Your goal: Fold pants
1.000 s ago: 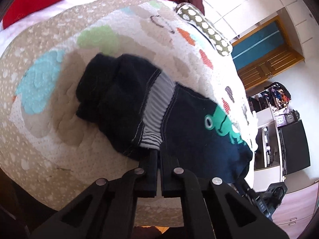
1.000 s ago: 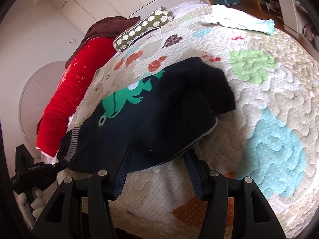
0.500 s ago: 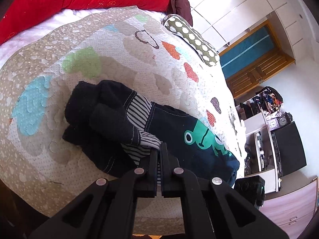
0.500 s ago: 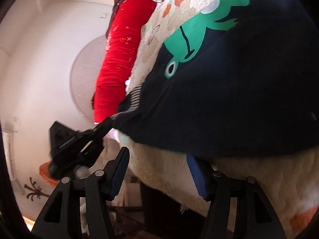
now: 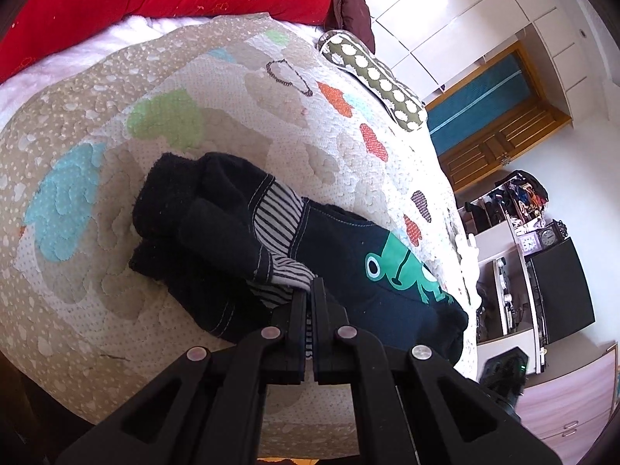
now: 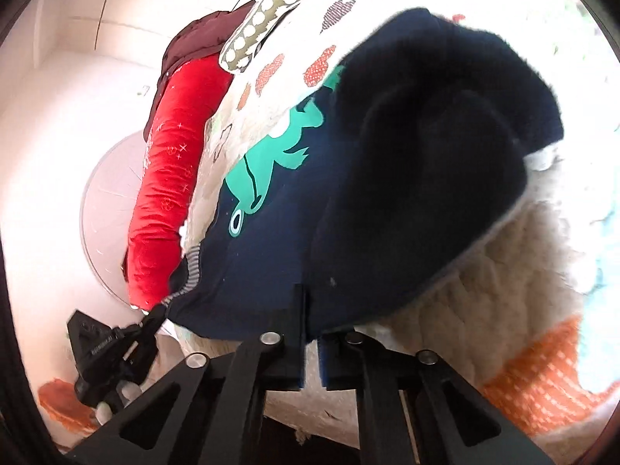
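Pinching the striped waistband (image 5: 277, 228) of small navy pants (image 5: 341, 267), the left gripper (image 5: 309, 294) has its jaws pressed together on the cloth. Just beyond those jaws the pants lie bunched on a quilted bed cover (image 5: 116, 178), a green frog print (image 5: 403, 267) to their right. The right gripper (image 6: 310, 310) has just closed its jaws on the lower navy hem (image 6: 271, 310) at the bed's edge, cloth caught between them. Ahead of these jaws the dark folded legs (image 6: 438, 147) heap up. Farther out lie a red bolster (image 6: 170, 178) and a spotted cushion (image 6: 267, 11).
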{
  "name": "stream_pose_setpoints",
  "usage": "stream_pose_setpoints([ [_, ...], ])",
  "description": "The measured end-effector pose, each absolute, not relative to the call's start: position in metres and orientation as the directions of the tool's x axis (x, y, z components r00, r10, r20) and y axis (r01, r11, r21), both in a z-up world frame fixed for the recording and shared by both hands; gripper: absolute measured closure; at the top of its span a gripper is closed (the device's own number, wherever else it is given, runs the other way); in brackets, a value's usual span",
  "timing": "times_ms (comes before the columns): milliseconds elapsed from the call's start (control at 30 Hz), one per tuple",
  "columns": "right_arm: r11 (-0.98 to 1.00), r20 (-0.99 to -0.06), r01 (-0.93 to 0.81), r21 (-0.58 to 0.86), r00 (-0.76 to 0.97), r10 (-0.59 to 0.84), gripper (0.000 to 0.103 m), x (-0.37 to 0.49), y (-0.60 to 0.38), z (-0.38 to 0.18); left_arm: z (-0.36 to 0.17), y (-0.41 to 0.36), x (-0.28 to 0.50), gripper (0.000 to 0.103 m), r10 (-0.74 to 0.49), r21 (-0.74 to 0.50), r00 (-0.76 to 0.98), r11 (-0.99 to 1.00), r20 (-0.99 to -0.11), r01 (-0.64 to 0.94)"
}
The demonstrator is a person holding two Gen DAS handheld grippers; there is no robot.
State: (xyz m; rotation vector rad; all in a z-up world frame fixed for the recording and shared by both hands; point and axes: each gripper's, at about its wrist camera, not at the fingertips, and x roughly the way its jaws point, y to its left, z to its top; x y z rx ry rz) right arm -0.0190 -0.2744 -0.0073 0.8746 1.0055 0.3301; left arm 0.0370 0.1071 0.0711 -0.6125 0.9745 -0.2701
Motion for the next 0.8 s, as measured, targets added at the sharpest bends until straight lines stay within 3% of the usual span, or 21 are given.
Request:
stream_pose_setpoints([
  [200,0.687,-0.593,0.040,0.725,0.543,0.594,0.098,-0.013,-0.274,0.040,0.083,0.109,0.061,0.101,-0.467,-0.591,0.563,0.806,-0.681,-0.046],
  [433,0.773,-0.632,-0.009,0.634,0.570,0.525,0.098,0.070,-0.267,0.084,0.093,0.095,0.144,0.101,-0.397,-0.508,0.574,0.860,-0.716,-0.039],
  [700,0.870,-0.760,0.064,0.489,0.520,0.389,0.097,0.191,-0.256,0.060,0.061,0.081,0.242,0.101,-0.269,-0.370,0.528,0.924,-0.805,-0.095],
  [767,0.902,-0.780,0.049,0.429,0.524,0.343,0.089,0.212,-0.250,0.055,0.051,0.085,0.254,0.101,-0.275,-0.374,0.500,0.921,-0.821,-0.107],
  [800,0.929,-0.802,0.055,0.365,0.525,0.284,0.076,0.222,-0.248,0.053,0.045,0.090,0.258,0.101,-0.304,-0.402,0.480,0.908,-0.823,-0.114],
])
